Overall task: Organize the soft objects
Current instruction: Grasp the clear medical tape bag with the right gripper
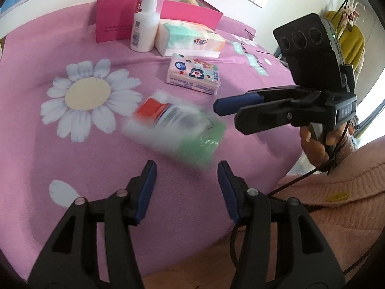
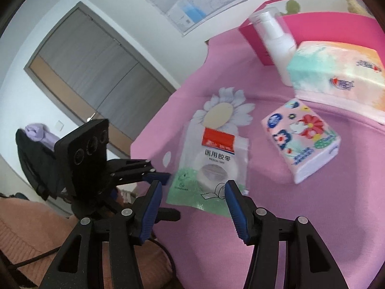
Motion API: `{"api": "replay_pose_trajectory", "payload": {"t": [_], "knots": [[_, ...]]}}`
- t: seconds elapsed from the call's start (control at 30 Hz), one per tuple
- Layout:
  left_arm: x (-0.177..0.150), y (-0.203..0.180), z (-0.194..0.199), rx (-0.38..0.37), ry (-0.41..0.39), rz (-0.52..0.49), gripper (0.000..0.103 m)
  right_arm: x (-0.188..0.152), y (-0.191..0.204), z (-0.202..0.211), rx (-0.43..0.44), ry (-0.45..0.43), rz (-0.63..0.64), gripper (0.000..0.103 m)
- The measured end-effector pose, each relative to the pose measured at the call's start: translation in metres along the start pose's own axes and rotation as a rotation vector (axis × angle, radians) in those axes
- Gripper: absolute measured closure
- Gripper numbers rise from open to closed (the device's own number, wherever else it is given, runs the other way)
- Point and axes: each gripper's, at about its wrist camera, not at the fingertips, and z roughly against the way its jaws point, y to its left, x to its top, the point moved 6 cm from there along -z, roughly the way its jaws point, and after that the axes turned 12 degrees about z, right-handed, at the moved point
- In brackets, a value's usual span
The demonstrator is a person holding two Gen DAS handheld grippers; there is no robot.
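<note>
Left wrist view: your left claw [image 1: 186, 185] is spread wide, holding nothing, hovering just near of the medical tape pouch [image 1: 175, 133]. The pouch is smeared with motion blur here, so its exact edge is hard to read; it lies on the pink cloth of the worktop [image 1: 48, 144], right of the daisy print [image 1: 87, 98]. Your right claw [image 1: 231, 110] comes in from the right with fingers spread, tips just beside the pouch's right end; contact cannot be told. Farther back sit the small tissue pack [image 1: 193, 77], the big tissue pack [image 1: 190, 39], the pump bottle [image 1: 144, 29] and the pink box [image 1: 158, 16] at the far edge.

Right wrist view: the pouch [image 2: 214, 166] is sharp here, flat, red header far, green end near, between your right claw's [image 2: 192, 201] open fingers. The right finger's pad [image 2: 234, 204] overlaps the pouch's near corner. The left claw [image 2: 163, 175] points in from the left, close to the pouch's left edge.

Likely step: pick up the pouch. It's thin, slippery film, so come in low, pinch the near green edge rather than the tape roll bulge, close slowly, and keep the left claw clear. The pink box looks like the destination, but that's a guess.
</note>
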Motion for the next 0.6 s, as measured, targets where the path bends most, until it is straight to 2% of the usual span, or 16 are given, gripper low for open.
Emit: {"api": "replay_pose_trajectory", "payload": {"t": [0.13,0.37,0.5,0.6], "knots": [[-0.003,-0.011,-0.006,-0.026,0.015,-0.017,0.049,0.000,-0.001,0.000,0.002,-0.003,-0.013,0.047],[0.012,-0.045,-0.033,-0.113,0.027,-0.058,0.049,-0.008,-0.019,0.016,-0.046,-0.012,-0.092,0.047],[0.015,-0.056,-0.036,-0.114,0.023,-0.096,0.049,-0.013,-0.033,0.026,-0.084,-0.026,-0.145,0.047],[0.012,-0.043,-0.021,-0.079,0.006,-0.091,0.049,-0.011,-0.036,0.027,-0.097,-0.031,-0.152,0.047]]}}
